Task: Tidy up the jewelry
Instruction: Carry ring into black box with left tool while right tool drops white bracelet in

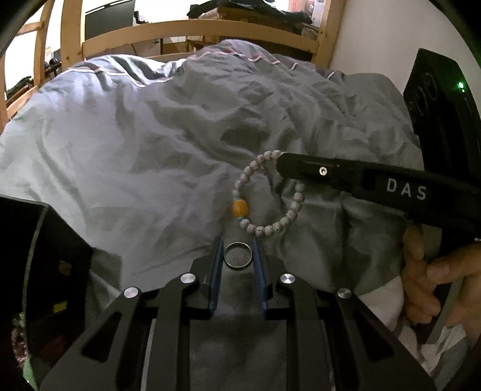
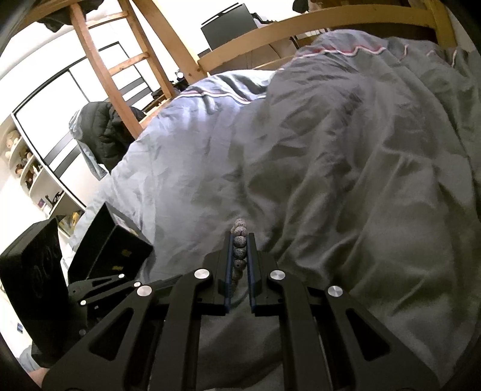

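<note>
Underneath everything spreads a rumpled grey duvet [image 1: 144, 144], covering the bed inside a pale wooden bed frame [image 1: 195, 28] whose rails cross the top of both views. A black padded jacket [image 2: 105, 132] hangs by the frame's slanted posts in the right wrist view, with white shelves [image 2: 27, 171] of small ornaments further to the side.

Next in size comes a black jewelry box [image 2: 111, 252], standing open on the duvet beside the left gripper's body; in the left wrist view its dark wall [image 1: 45, 270] fills the lower left corner.

The right gripper [image 2: 240, 237] has its blue-padded fingers pressed onto a beaded bracelet [image 1: 264, 195], pinching the strand edge-on so that speckled beads [image 2: 239, 240] stack up between the pads. Seen from the left wrist, the bracelet hangs as an open loop from that gripper's tip above the duvet, an amber bead [image 1: 239, 207] on its left side. The person's right hand [image 1: 427, 276] grips the handle.

The left gripper [image 1: 239, 242] holds a metal ring [image 1: 239, 254] between its pads, which touch the ring's two sides, just below the hanging bracelet.
</note>
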A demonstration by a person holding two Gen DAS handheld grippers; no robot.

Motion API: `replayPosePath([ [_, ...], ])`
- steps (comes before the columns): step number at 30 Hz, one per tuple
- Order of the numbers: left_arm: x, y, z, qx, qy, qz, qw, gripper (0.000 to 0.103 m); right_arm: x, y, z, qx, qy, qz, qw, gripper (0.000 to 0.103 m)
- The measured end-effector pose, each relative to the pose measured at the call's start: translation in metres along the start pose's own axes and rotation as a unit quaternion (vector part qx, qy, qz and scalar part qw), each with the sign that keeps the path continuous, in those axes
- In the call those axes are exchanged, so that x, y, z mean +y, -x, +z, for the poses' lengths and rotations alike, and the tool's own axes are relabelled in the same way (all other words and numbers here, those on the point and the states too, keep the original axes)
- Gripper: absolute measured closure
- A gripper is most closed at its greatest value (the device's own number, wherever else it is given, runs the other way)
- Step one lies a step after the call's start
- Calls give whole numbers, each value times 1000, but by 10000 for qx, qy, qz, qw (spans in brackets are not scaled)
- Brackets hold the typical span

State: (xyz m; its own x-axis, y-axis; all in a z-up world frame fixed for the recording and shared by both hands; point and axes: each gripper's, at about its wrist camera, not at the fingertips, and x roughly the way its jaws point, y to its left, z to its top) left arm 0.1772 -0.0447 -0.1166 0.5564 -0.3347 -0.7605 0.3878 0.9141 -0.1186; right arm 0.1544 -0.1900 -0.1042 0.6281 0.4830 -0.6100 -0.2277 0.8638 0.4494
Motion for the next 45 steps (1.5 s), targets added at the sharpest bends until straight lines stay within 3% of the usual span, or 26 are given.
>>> replayPosePath([
  [20, 8, 104, -19, -253, 197, 397, 9987, 84, 91, 40, -9, 194, 747, 223, 9968, 94],
  [25, 22, 130, -27, -327, 343, 410, 9980, 84, 119, 44, -14, 217, 898, 276, 9953, 94],
  [33, 52, 170, -35, -513, 564, 724, 9945, 84, 155, 42, -9, 220, 997, 371, 9941, 94],
  [45, 98, 198, -43, -623, 897, 1070, 9882, 84, 202, 16, -8, 402, 1154, 393, 9917, 94],
])
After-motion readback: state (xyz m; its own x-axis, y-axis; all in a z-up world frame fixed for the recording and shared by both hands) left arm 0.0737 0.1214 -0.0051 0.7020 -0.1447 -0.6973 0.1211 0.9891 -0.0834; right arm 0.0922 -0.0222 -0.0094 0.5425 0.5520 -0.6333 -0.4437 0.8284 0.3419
